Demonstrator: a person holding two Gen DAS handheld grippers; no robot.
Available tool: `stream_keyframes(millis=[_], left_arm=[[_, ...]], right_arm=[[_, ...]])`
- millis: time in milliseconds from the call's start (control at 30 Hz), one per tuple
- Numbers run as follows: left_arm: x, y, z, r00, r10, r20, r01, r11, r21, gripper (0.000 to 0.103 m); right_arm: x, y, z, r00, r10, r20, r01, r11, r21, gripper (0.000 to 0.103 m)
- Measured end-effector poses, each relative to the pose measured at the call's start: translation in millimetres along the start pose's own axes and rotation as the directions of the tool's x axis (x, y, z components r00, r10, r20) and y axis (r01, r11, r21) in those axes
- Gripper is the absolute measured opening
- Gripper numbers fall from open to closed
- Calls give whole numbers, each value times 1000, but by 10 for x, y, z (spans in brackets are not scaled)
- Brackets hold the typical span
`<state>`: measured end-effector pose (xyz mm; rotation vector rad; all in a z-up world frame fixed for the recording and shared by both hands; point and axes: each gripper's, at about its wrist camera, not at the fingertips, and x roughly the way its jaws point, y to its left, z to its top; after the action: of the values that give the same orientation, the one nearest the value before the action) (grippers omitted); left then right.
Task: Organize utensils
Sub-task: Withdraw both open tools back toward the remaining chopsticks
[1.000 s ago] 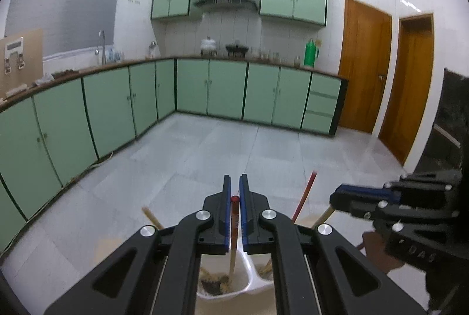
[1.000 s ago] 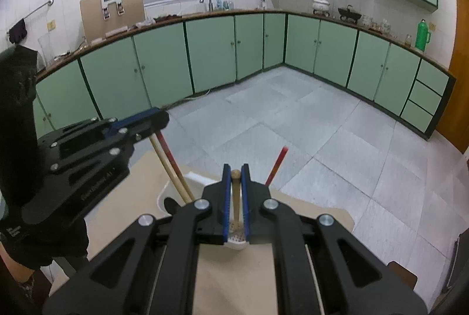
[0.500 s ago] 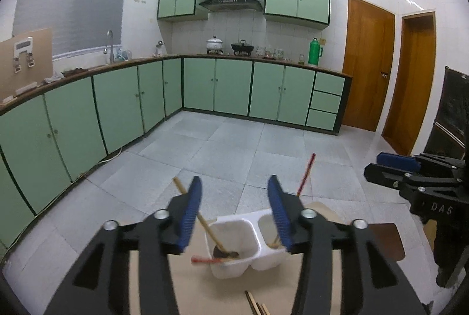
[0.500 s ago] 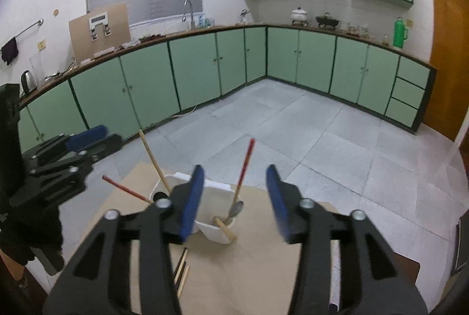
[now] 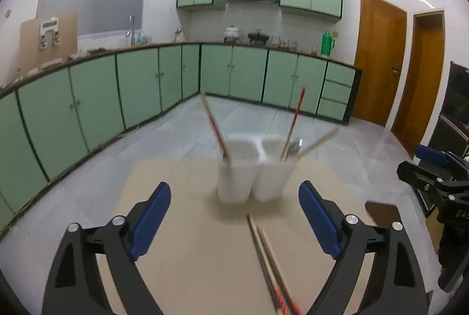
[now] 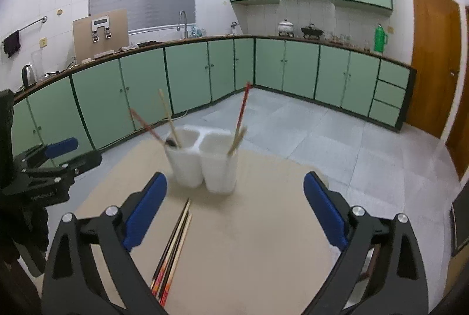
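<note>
A: both grippers? 
B: left gripper (image 5: 234, 215) & right gripper (image 6: 234, 212) just opened wide, nothing btwn. Loose chopsticks (image 6: 173, 244) flat on table (image 6: 263, 241), near. White 2-cup holder (image 6: 205, 162) farther, w/ utensils leaning inside.

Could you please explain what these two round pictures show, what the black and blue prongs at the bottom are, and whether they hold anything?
There is no robot here: a person carries a hand-held gripper in each hand, and a wide-angle camera on each looks forward along its jaws. One picture is from the left gripper, the other from the right gripper, and each also catches the other at its edge. The black arms with blue pads are those jaws; both have just been opening, stand wide, and hold nothing. On the cardboard-covered table stands a white two-compartment holder with chopsticks and a spoon leaning in it. A few loose chopsticks lie flat in front, not yet sorted.
</note>
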<state>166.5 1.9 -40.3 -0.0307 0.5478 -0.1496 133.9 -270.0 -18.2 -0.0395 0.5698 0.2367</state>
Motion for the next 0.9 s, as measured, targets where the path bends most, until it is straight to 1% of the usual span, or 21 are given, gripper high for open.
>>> stream_keyframes(millis=[100,133,200,233,300,400,533,633,767,833,900], left_arm=[[-30,33,-293,999,12,-47,-12,1000,0,87],[-15,48,-429,997,22,-77,-22,1000,5,87],[-5,73,-625,994,35,-108,-34,999,14,87],[13,81,-742,990,44,-132,-41,999,22,87],[37,118,-896,984,57,-168,-51,998,37,87],[83,163,-1177,970,78,-231,-68,996,48,87],[114,226,-1462,951,102,-292,-87,994,63,87],[110,260,-1586,939,119,-323,-101,992,74,87],[86,298,-1644,932,129,-339,-110,991,72,87],[71,313,-1654,931,128,-341,-112,991,66,87],[65,318,-1649,933,126,-338,-111,992,63,87]], right_arm=[[5,38,-307,999,15,-40,-13,999,44,92],[19,75,-438,998,12,-57,-9,999,52,92],[55,164,-651,996,-8,-91,12,999,40,92],[81,213,-775,994,-15,-112,19,999,37,92],[139,286,-983,987,6,-161,2,999,52,92],[198,404,-1223,977,15,-213,-5,999,51,92],[251,600,-1543,963,8,-271,-9,1000,-2,92],[267,685,-1702,951,13,-308,-18,1000,-15,92],[306,771,-1801,941,9,-339,-24,999,-41,91],[335,809,-1827,934,5,-358,-30,997,-65,81],[371,831,-1857,927,1,-374,-33,996,-79,78]])
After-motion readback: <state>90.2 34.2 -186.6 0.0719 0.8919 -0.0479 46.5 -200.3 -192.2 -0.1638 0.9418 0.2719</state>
